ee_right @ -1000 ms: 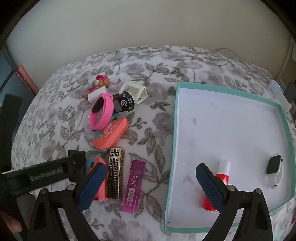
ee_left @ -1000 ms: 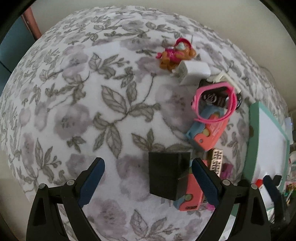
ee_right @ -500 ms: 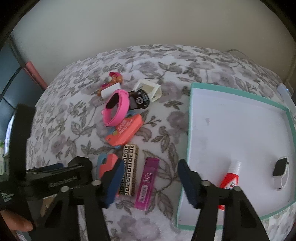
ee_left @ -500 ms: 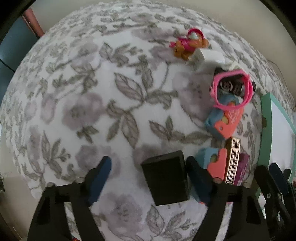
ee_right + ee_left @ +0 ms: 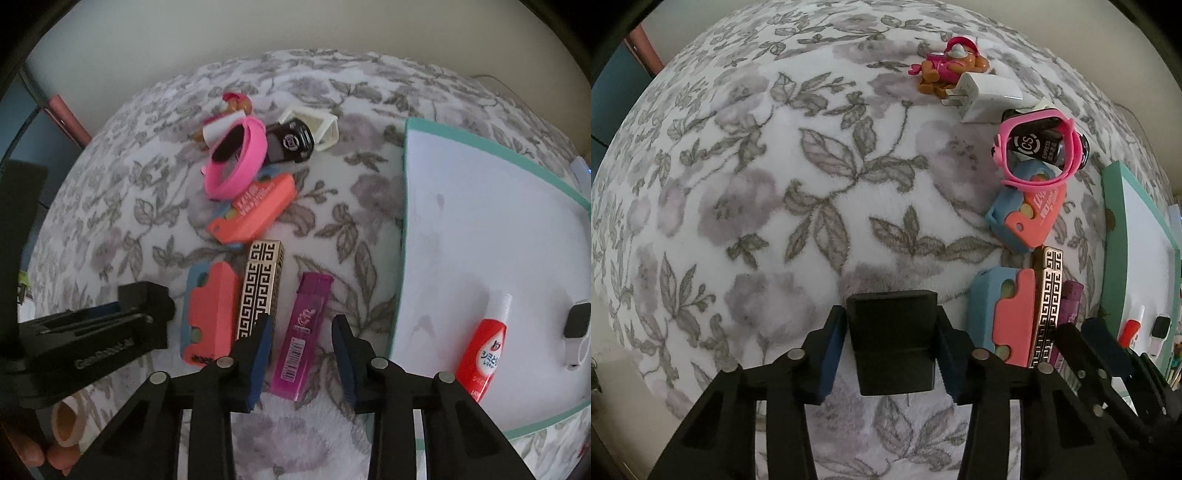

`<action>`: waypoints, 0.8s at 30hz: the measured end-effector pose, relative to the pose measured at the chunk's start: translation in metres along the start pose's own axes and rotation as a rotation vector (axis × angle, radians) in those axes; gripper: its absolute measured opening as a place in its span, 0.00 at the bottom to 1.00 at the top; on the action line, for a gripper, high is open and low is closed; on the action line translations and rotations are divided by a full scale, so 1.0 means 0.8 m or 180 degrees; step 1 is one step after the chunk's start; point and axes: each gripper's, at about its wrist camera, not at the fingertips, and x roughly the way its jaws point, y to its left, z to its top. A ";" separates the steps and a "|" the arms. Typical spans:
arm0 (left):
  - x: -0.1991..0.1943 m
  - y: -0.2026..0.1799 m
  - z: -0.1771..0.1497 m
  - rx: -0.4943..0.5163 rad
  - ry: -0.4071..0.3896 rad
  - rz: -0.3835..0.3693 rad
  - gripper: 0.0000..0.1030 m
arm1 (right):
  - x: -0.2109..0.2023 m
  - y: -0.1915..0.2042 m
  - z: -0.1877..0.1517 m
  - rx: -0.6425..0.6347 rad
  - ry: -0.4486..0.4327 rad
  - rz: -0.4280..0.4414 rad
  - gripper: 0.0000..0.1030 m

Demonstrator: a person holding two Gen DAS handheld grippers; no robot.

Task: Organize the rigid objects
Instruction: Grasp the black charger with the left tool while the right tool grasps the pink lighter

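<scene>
You had your left gripper closing round the hard black box on the soft flowery blanket — its blue pads looked to be touching both flat sides. Your right gripper was closing too, with the thin shiny purple case lying between but not squeezed yet — likely both were bound for the smooth green-edged tray.
</scene>
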 end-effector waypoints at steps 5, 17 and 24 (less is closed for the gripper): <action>-0.001 0.000 -0.002 0.0061 0.0000 0.0021 0.43 | 0.000 -0.002 -0.003 0.0043 0.0037 0.0023 0.34; -0.002 -0.004 -0.004 0.0108 0.0018 0.0060 0.43 | 0.011 0.002 -0.005 0.0019 0.0148 0.0006 0.31; -0.003 0.005 -0.007 0.0075 0.0054 -0.0023 0.43 | 0.015 0.008 -0.006 -0.0084 0.0129 -0.0110 0.31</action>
